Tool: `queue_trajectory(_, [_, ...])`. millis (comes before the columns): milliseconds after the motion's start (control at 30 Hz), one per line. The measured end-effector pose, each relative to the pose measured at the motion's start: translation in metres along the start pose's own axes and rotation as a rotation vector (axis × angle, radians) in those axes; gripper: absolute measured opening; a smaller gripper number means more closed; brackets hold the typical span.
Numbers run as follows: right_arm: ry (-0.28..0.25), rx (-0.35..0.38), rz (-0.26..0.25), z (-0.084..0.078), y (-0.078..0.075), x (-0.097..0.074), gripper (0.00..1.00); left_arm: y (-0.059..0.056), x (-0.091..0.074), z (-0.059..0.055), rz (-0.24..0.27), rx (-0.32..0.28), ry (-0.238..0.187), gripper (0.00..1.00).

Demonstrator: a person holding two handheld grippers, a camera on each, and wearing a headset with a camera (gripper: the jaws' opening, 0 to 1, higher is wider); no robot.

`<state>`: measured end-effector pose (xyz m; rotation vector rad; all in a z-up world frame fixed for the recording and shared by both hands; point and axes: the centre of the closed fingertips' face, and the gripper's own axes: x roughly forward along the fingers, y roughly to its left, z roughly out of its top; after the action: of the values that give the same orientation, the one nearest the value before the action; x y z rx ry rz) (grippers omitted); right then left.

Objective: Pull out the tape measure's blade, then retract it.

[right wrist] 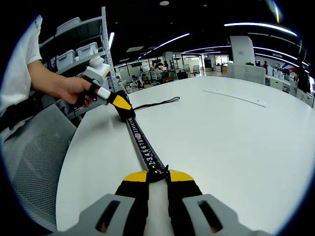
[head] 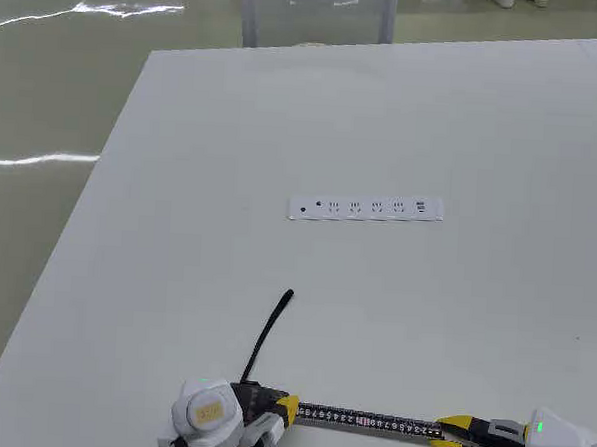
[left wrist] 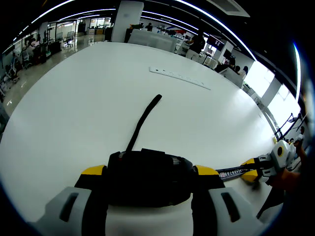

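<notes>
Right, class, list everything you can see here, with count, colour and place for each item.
table: one, white, under everything
power strip: one, white, lying flat mid-table, away from the grippers
tape measure case: one, black, near table edge, clamped in the left gripper
blade: one, dark with pale numerals, drawn out along the table from the case to the right gripper
wrist strap: one, black, trailing from the case across the table
chair: one, grey mesh, beside the table
left gripper: one, grey with yellow fingers, shut on the case
right gripper: one, grey with yellow fingers, shut on the blade's end
hand: one, holding the left gripper's handle
</notes>
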<state>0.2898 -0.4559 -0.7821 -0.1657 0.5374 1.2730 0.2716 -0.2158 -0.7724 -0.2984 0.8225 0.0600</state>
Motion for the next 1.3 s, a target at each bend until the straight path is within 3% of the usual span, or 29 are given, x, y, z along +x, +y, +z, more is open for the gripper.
queue_trajectory(733, [-0.013,0.003,0.061,0.015,0.016,0.041,0.13,0.001,0.001,-0.001,-0.007,-0.009,-0.004,0.67])
queue_trajectory(1300, [-0.030,0.008,0.091,0.028,0.028,0.062,0.13,0.001,0.001,-0.001,-0.008,-0.014,-0.003,0.67])
